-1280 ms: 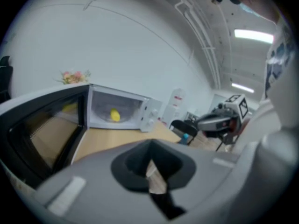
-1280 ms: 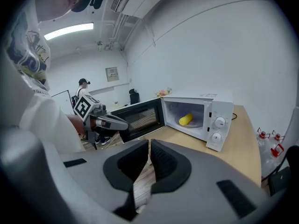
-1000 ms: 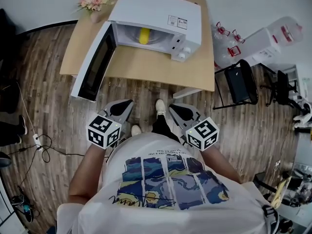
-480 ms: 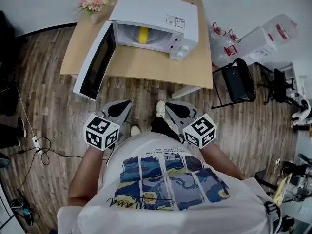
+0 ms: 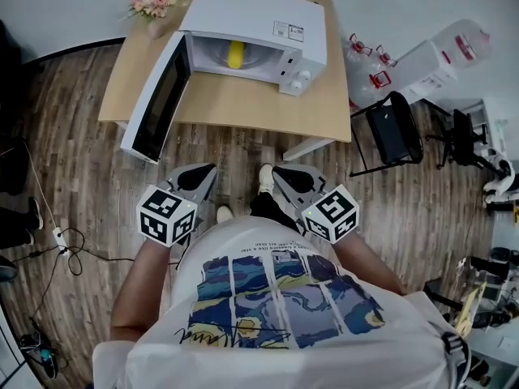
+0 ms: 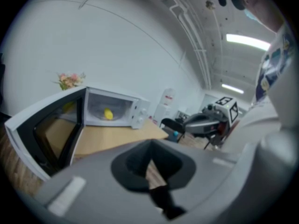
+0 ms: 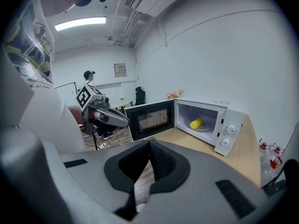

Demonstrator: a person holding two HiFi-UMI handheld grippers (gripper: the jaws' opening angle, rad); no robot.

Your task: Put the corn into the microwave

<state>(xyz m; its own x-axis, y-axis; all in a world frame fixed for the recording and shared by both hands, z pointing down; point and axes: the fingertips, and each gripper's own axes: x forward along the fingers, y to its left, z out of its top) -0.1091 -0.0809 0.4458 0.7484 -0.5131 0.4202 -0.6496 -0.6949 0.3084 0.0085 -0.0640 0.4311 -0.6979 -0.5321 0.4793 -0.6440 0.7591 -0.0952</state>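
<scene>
Now the corn [image 5: 234, 53] lies inside the microwave [image 5: 259, 14] on the surface [image 5: 235, 104], door [image 5: 158, 100] swung wide. Left gripper [image 5: 203, 173] and right gripper [image 5: 285, 174] hover well back from it, both pressed together, empty.

one corn [image 5: 235, 53]; one microwave [image 5: 251, 10]; one table [image 5: 243, 108]; one chair [image 5: 395, 132]

Glossy white microwave [image 5: 259, 10] on smooth pale-wood table [image 5: 235, 104]; floor [image 5: 81, 177] seems matt wood plank.

Office-like test room, ceiling pipes [image 6: 190, 31], strip lights [image 6: 247, 41], water jugs [image 5: 444, 53], floor cables [image 5: 73, 254], black chair [image 5: 393, 132]
</scene>
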